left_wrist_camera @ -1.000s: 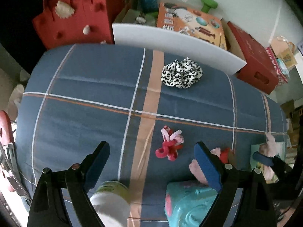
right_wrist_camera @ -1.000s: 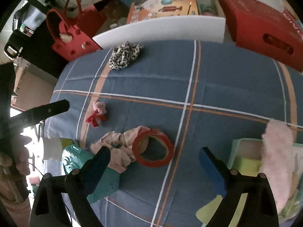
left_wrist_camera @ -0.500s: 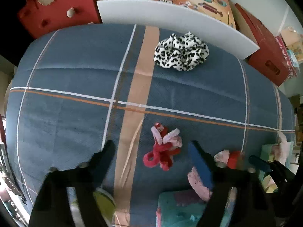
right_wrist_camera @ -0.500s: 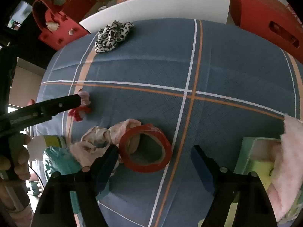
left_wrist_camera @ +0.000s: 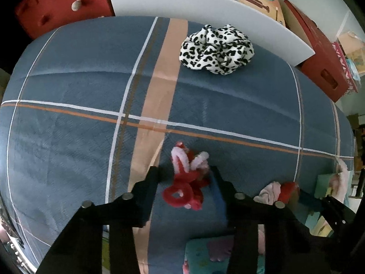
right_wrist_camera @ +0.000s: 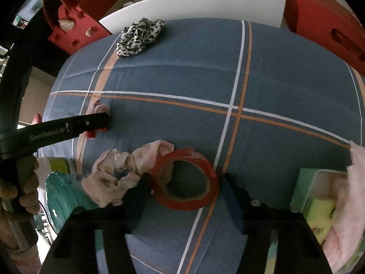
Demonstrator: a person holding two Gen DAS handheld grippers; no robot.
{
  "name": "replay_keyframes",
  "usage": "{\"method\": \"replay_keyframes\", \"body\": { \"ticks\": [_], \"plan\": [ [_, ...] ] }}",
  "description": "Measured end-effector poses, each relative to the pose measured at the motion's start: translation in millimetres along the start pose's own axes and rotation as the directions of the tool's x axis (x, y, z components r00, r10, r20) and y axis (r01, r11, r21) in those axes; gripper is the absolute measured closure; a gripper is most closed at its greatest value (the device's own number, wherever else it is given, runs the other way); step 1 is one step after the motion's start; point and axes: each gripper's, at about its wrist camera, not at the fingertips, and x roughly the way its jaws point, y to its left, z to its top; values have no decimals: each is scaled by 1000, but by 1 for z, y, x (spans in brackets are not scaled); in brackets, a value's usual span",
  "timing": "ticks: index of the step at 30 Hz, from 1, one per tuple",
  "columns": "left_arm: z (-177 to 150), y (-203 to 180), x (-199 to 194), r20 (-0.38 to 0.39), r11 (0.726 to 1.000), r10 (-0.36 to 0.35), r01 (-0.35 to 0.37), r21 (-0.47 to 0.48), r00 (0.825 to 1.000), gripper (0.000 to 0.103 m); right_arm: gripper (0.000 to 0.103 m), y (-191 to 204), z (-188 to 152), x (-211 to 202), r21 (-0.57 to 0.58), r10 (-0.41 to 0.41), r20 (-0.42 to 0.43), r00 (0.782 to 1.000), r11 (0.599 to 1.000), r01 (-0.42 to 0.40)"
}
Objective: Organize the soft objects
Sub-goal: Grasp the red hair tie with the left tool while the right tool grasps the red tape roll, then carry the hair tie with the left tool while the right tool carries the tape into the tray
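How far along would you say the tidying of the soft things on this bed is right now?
Early. Possibly done: a pink fluffy item already sits in the green box. In hand: the left gripper has been closing around the red and pink scrunchie, the right gripper around the red tape roll; neither is lifted. Left: the leopard scrunchie and pink scrunchie lie loose on the blue bedcover.

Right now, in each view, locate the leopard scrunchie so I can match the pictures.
Left wrist: leopard scrunchie upper centre-right, just below the white board.
Right wrist: scrunchie upper left, below the same board.
Shared landmark: the white board at the cloth's far edge.
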Motion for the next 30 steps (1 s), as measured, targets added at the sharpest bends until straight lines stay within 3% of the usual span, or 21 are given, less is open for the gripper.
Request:
{"method": "replay_keyframes", "body": {
  "ticks": [2,6,21,30],
  "plan": [
    [-1,-1,1,0,1000,-8,8,5,1000,71,43,0,0,-1,0,-3,2,1000,1000,3],
    [-5,-4,0,8,1000,-21,21,12,1000,77,43,1,-2,-3,6,0,8,1000,1000,0],
    [-29,3,-62,99,1000,-1,2,-4,995,79,43,-3,-20,-52,17,-24,71,997,1000,22],
    [-60,-10,-117,210,999,-22,16,28,978,79,43,-3,-51,-94,12,-55,128,990,998,54]
  ]
}}
